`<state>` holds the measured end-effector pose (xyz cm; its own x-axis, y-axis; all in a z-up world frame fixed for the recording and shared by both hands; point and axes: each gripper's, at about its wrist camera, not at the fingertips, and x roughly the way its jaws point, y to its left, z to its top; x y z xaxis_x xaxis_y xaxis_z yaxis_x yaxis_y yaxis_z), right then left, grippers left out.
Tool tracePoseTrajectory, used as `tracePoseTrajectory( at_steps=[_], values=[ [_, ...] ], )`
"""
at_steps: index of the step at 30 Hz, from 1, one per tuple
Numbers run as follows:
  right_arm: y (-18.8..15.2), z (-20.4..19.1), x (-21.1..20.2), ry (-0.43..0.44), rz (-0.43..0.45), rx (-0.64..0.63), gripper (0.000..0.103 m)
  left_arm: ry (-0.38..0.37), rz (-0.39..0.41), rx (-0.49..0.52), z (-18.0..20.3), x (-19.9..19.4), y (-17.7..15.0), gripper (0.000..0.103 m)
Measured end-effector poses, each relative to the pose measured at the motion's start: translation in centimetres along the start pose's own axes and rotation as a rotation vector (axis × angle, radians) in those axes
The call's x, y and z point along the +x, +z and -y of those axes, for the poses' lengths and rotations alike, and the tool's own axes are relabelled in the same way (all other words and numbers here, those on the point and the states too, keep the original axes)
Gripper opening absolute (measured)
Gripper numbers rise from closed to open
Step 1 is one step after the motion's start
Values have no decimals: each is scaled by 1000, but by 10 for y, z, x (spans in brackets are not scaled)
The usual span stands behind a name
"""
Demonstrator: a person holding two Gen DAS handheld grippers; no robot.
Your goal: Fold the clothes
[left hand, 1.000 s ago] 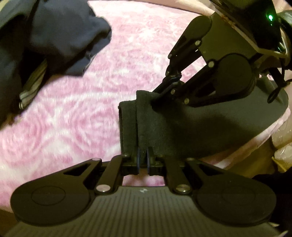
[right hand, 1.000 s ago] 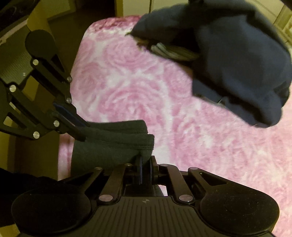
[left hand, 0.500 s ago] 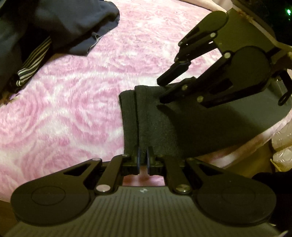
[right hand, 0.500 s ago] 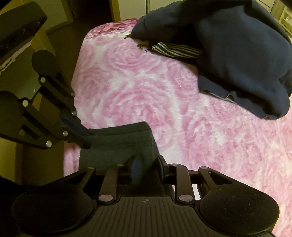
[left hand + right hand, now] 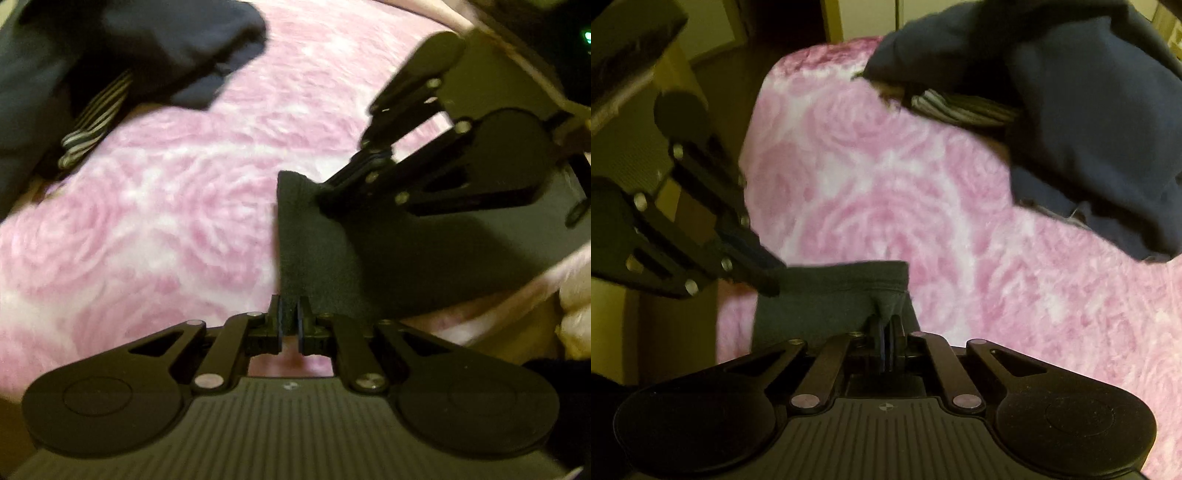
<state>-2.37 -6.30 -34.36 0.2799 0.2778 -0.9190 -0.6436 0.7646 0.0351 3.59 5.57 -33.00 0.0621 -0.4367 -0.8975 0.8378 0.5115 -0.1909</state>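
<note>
A dark grey cloth (image 5: 369, 243) lies stretched near the edge of a pink rose-patterned blanket (image 5: 166, 206). My left gripper (image 5: 290, 314) is shut on one corner of it. My right gripper (image 5: 886, 328) is shut on the other corner of the same cloth (image 5: 827, 302). In the left wrist view the right gripper (image 5: 325, 188) shows pinching the cloth's far corner. In the right wrist view the left gripper (image 5: 768, 280) shows at the cloth's left corner.
A heap of dark navy clothes (image 5: 1089, 110) with a striped garment (image 5: 960, 107) under it lies on the blanket's far side; it also shows in the left wrist view (image 5: 129, 48). The blanket's edge and a dark floor (image 5: 713, 74) lie to the left.
The right gripper was open half a second ago and has shut again on the cloth's corner. The doubled edge of the cloth now shows as one layer. The left gripper stays shut.
</note>
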Motion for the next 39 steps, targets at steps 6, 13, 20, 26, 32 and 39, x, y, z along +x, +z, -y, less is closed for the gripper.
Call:
tracePoseTrajectory(
  at_steps=[6,13,20,26,32,39],
  values=[
    [-15,1,-14,-41,46,44,0,-6,-28,20,3,6,4,5],
    [-46,14,-51,-104,130,268,56,44,-58,52,2,-4,14,27],
    [-197,38,-141,-305,124,820,56,109,-10,240,40,-29,66,22],
    [-401,22,-254,-642,137,1366,56,5,33,499,156,1,132,24],
    [-606,-12,-350,-879,317,1897,56,-145,58,718,335,47,181,29],
    [-731,-19,-368,-809,630,2128,56,-355,14,996,557,125,201,35]
  ],
)
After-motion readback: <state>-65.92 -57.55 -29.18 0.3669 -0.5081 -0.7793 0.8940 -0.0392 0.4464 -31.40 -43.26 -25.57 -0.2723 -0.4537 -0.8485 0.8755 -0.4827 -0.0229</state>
